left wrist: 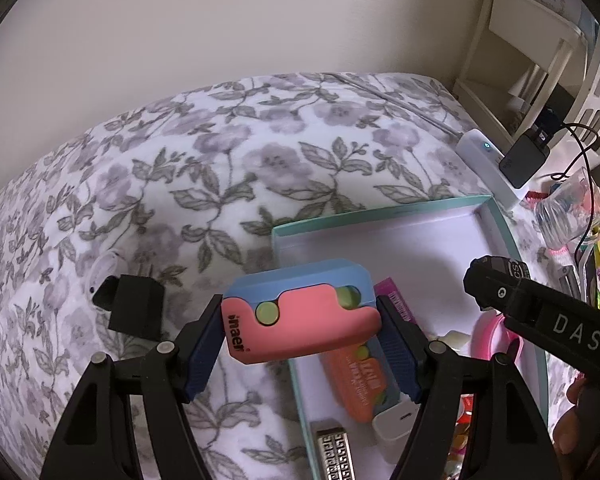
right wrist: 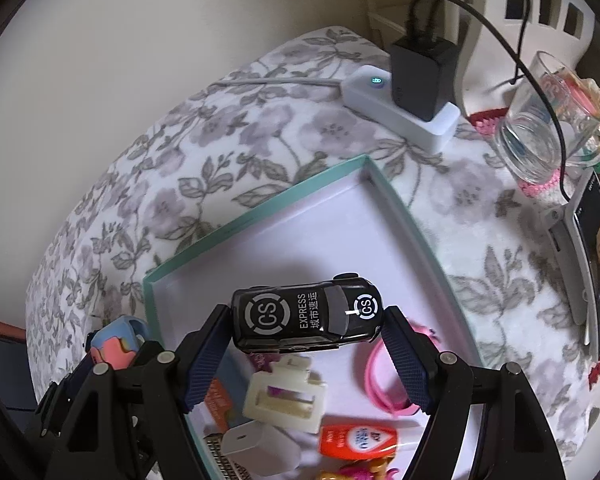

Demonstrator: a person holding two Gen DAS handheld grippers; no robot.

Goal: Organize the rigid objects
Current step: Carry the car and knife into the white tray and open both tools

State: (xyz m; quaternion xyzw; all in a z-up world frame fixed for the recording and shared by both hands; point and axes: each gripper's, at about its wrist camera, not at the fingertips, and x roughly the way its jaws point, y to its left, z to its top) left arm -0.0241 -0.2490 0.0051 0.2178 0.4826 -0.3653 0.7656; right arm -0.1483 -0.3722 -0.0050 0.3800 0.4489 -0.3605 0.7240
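My left gripper [left wrist: 300,320] is shut on a pink and blue block toy [left wrist: 300,316] and holds it above the near left edge of the teal-rimmed box [left wrist: 380,216]. My right gripper [right wrist: 306,324] is shut on a black toy car [right wrist: 306,318] marked "CS EXPRESS" and holds it over the box [right wrist: 260,208]. The car's front also shows in the left wrist view [left wrist: 496,276]. The block toy shows at the lower left of the right wrist view [right wrist: 114,346]. In the box lie a cream hair clip [right wrist: 284,396], a pink ring [right wrist: 384,376], an orange tube [right wrist: 356,440] and a white charger [right wrist: 256,446].
A black cube [left wrist: 138,308] lies on the floral blanket [left wrist: 220,152] left of the box. A white power strip [right wrist: 400,108] with a black adapter [right wrist: 420,72], a glass [right wrist: 540,136] and a phone [right wrist: 592,256] stand to the right.
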